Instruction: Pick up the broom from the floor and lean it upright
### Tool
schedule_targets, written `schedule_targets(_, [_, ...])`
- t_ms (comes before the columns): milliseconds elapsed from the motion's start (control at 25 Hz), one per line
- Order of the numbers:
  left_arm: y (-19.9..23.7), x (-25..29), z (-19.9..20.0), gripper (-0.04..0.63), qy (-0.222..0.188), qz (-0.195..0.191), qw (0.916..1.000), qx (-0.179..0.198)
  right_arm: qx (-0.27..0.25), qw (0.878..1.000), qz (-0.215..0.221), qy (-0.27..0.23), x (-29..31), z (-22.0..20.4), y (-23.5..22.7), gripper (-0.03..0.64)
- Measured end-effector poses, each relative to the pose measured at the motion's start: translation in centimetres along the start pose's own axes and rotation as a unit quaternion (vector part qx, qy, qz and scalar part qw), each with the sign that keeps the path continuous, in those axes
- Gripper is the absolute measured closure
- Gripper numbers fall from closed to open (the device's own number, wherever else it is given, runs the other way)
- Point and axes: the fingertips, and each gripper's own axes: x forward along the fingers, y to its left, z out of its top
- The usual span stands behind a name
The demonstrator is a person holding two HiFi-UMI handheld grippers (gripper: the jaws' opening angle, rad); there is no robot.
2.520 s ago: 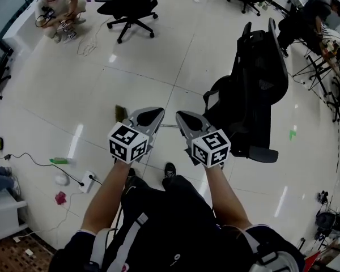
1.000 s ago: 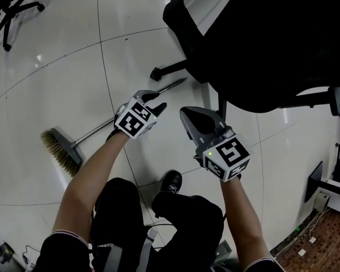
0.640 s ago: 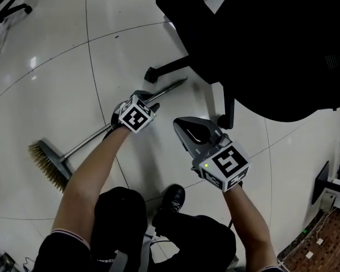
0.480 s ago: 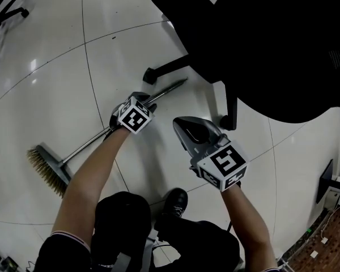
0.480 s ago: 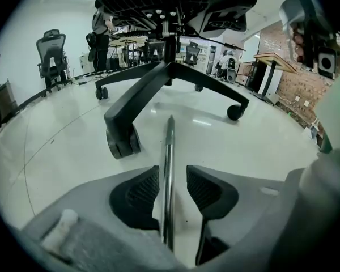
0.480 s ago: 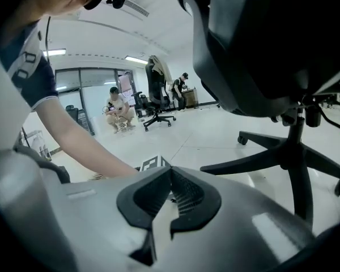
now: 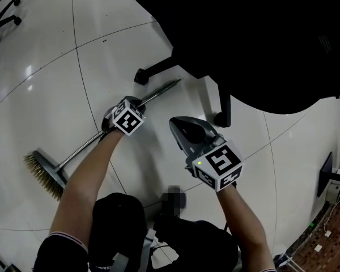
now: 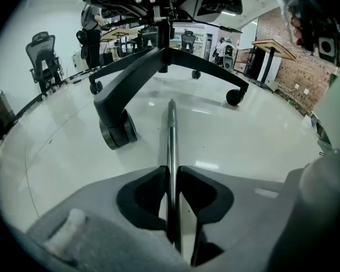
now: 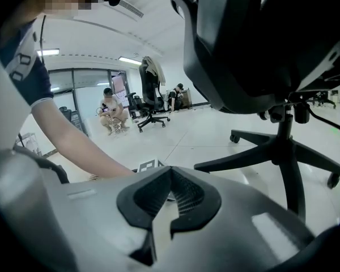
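The broom lies flat on the white tiled floor; its metal handle (image 7: 161,89) runs up and to the right from the straw head (image 7: 42,176). My left gripper (image 7: 137,102) is down at the handle's upper part. In the left gripper view the handle (image 8: 171,123) runs straight between the jaws of the left gripper (image 8: 171,171); they have just been closing and both pads press on it. My right gripper (image 7: 175,123) hangs to the right of the handle, above the floor. The right gripper (image 9: 170,171) has its tips together and nothing between them.
A black office chair (image 7: 260,33) looms at the upper right. One caster (image 7: 140,76) sits just left of the handle's tip, another (image 7: 220,118) near my right gripper. The nearest caster (image 8: 118,134) stands left of the handle. A crouching person (image 9: 114,118) and other chairs are far off.
My left gripper has sunk to the floor and its jaws, open a second ago, now hold the broom handle. The right gripper has come lower too. The broom has not moved.
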Motion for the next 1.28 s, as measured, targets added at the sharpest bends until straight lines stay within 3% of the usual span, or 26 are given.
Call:
schedule_targets(440, [-1.8,-11.8,3.1,0.512,-0.085,-0.008,0.9964,0.007,-0.058,0.998,-0.005,-0.027,-2.7,6.7,3.5,0.614])
schedule_targets(640, [-0.3,-18.0,2.1,0.513,-0.093,0.027,0.9953,-0.008,-0.062,0.997,-0.001,-0.045,-3.7,11.0,5.5,0.614])
schedule_targets(800, [0.1,-24.4,3.4,0.514,-0.115,0.045,0.9923,-0.013,-0.057,0.997,0.019,-0.041,-5.0,14.6,8.4,0.614])
schedule_targets(1000, [-0.2,-33.0,6.6,0.515,-0.130,0.062,0.9891,-0.030,-0.031,0.998,0.039,-0.030,-8.1,19.9,11.9,0.614])
schedule_targets(1280, [-1.9,-43.4,14.3,0.522,-0.170,0.066,0.9825,-0.038,-0.002,0.999,0.044,-0.014,-14.0,27.6,15.0,0.614])
